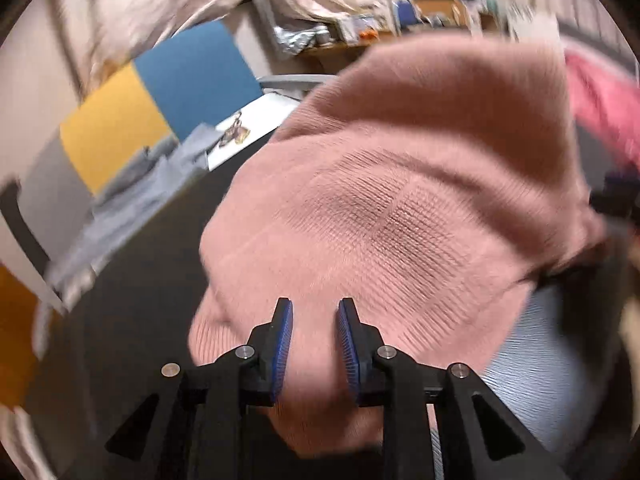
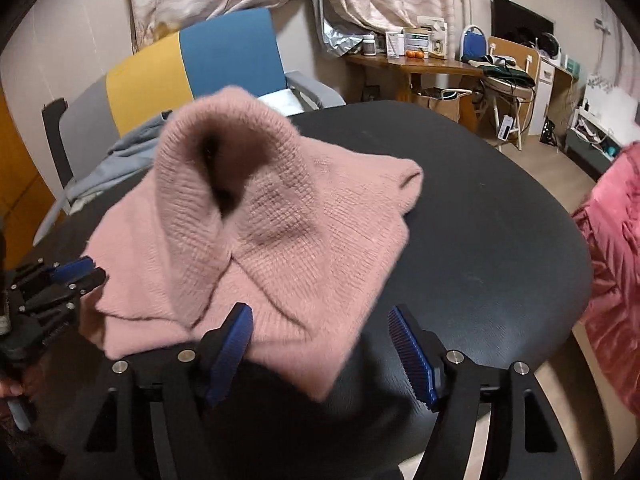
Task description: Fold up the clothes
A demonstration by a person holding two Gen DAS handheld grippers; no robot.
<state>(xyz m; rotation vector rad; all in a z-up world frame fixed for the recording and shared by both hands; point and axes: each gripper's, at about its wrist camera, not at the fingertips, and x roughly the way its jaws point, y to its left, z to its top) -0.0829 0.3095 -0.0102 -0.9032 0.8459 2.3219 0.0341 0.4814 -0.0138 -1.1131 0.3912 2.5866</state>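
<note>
Between my right gripper's (image 2: 320,344) wide, empty jaws lies the pink sweater's (image 2: 256,224) near corner, folded over on the black table (image 2: 480,240). My left gripper (image 1: 315,344) stands narrow around knit, grip uncertain. Folding looks partly done; the bundle needs tidying.

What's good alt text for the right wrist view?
A pink knit sweater lies roughly folded on a round black table, its near edge between the open right tongs. The left tongs sit at its left edge; a blue-and-yellow chair stands behind.
</note>
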